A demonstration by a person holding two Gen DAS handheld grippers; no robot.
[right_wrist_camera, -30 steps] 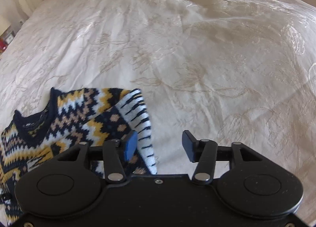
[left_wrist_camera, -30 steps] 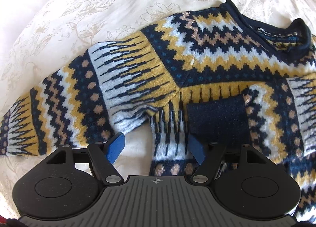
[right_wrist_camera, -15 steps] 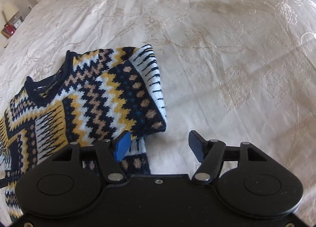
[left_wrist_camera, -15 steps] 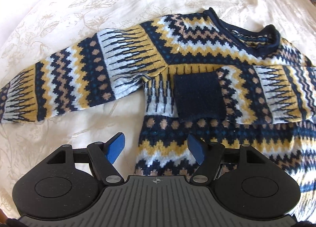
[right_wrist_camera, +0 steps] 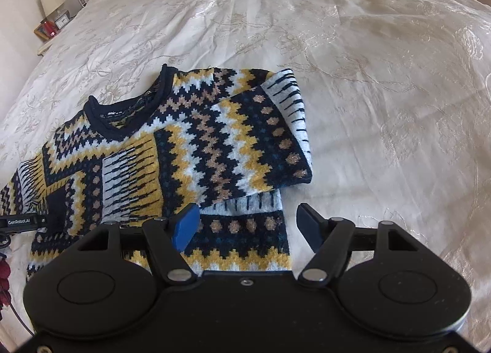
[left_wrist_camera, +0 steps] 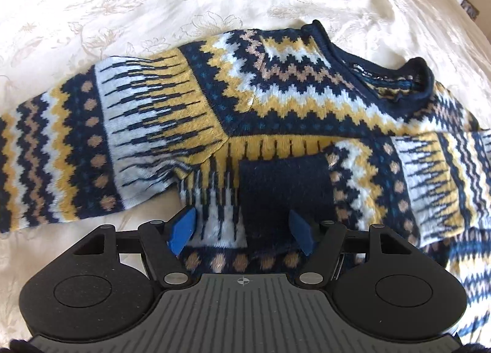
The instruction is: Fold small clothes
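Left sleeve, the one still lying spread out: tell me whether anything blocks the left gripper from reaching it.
Nothing visible does. The left gripper hangs with jaws apart and closing, nothing pinched, over the sweater's body beside the folded right cuff. The left sleeve lies flat on the bedspread with nothing on it.

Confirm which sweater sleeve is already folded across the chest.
The right-hand sleeve, its navy cuff lying on the body. The other sleeve lies stretched out on the bedspread.

Bright daylight floods the cream bedspread (right_wrist_camera: 368, 76), washing out its sheen; fisheye distortion curves and darkens the frame corners.
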